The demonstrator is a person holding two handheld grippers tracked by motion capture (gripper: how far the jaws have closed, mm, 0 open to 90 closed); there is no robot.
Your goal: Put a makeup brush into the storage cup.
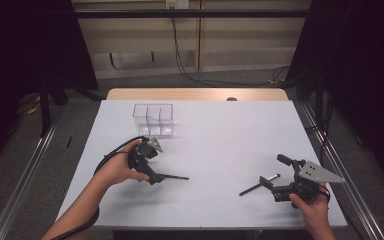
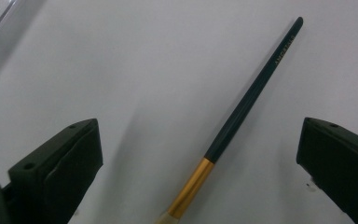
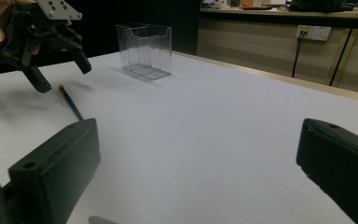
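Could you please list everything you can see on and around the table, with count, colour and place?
Makeup brush: one, dark green handle with gold ferrule, flat on the table between the open left jaws.
Second brush: one, dark, on the table by the right gripper.
Clear organiser box: one, transparent, far left of the table.
Table: one, white top.
Left gripper: black, open over the brush.
Right gripper: black, open.

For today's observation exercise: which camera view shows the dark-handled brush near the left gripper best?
The left gripper view: the brush lies between the open fingers, its dark handle, gold ferrule and lettering clear. The high view shows it as a thin dark line beside the left gripper. The right gripper view shows it small and far off.
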